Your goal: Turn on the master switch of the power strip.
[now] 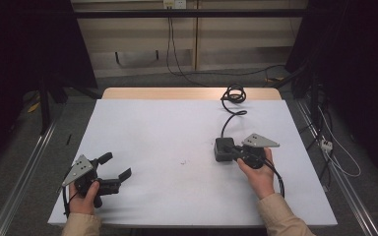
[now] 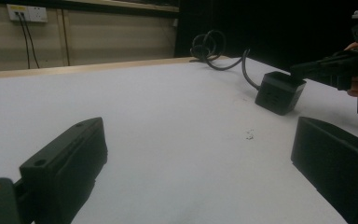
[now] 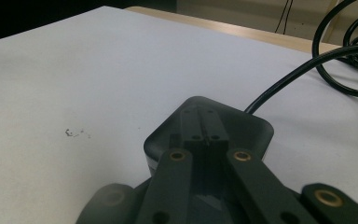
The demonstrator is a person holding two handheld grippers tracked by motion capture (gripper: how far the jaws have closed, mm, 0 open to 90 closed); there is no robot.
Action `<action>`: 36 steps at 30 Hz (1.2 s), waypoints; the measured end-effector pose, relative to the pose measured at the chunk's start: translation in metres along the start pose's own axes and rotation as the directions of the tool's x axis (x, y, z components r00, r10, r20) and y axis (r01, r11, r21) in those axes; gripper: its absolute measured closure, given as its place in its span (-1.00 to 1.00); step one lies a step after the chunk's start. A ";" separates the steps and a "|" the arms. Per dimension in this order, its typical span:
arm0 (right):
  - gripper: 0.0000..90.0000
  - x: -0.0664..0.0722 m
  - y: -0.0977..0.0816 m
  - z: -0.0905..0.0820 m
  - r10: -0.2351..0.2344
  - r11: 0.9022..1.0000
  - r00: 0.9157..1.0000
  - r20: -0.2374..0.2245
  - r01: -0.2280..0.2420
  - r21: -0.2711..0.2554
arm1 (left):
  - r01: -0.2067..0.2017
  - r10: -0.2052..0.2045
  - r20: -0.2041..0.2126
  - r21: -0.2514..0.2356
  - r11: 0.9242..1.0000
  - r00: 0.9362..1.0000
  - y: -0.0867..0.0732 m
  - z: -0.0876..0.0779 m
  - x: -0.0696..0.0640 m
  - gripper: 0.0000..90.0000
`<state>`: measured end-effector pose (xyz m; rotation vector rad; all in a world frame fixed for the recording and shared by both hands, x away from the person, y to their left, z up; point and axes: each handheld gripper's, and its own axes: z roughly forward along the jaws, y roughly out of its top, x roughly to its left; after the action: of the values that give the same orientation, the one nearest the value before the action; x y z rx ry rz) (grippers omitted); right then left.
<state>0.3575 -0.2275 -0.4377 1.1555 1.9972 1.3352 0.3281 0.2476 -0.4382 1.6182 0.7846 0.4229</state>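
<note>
A black box-shaped adapter (image 1: 221, 150) lies right of centre on the white table cover (image 1: 167, 128). Its black cable (image 1: 228, 120) runs back to a coil (image 1: 235, 93) at the far edge. My right gripper (image 1: 229, 148) is shut, its jaws pressed together with nothing between them, and the tips lie over the top of the adapter (image 3: 256, 130). Whether they touch it I cannot tell. My left gripper (image 1: 118, 164) rests at the near left with its jaws wide open and empty. In the left gripper view the adapter (image 2: 279, 93) sits far ahead, with the right gripper (image 2: 298, 70) above it.
A small dark scuff (image 1: 183, 161) marks the cover near the middle. The wooden table edge (image 1: 192, 93) shows beyond the cover. Loose cables and a power strip (image 1: 326, 144) lie on the floor at the right. Metal rails run along both sides.
</note>
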 end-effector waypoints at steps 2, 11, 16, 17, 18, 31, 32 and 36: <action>1.00 0.000 0.000 0.000 -0.005 1.000 1.000 0.001 0.005 0.003 | 0.000 0.000 0.000 0.001 1.000 1.000 0.000 0.000 0.000 -0.93; 1.00 0.001 0.000 0.000 -0.001 1.000 1.000 0.004 0.001 0.006 | 0.000 0.000 0.001 0.002 1.000 1.000 0.000 0.000 -0.001 -0.93; 1.00 0.002 0.000 0.000 0.002 1.000 1.000 0.007 -0.002 0.016 | -0.001 0.001 0.002 0.005 1.000 1.000 0.000 0.001 -0.001 -0.93; 1.00 0.001 0.000 0.000 0.000 1.000 1.000 0.006 0.000 0.016 | -0.001 0.001 0.002 0.005 1.000 1.000 0.000 0.001 -0.001 -0.93; 1.00 0.001 0.000 0.000 0.000 1.000 1.000 0.005 0.000 0.016 | -0.001 0.001 0.002 0.004 1.000 1.000 0.000 0.001 -0.001 -0.93; 1.00 0.000 -0.001 0.000 0.006 1.000 1.000 0.001 -0.006 0.006 | -0.003 0.003 0.004 0.006 1.000 1.000 0.000 0.001 -0.001 -0.93; 1.00 0.000 -0.001 0.000 0.012 1.000 1.000 0.001 -0.012 0.004 | -0.003 0.003 0.005 0.006 1.000 1.000 0.000 0.001 0.000 -0.93; 1.00 -0.001 -0.001 0.000 0.019 1.000 1.000 -0.002 -0.019 0.001 | 0.001 -0.001 0.006 0.005 1.000 1.000 -0.001 0.002 -0.001 -0.93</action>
<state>0.3575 -0.2280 -0.4390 1.1769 1.9928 1.3456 0.3286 0.2457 -0.4390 1.6226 0.7822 0.4151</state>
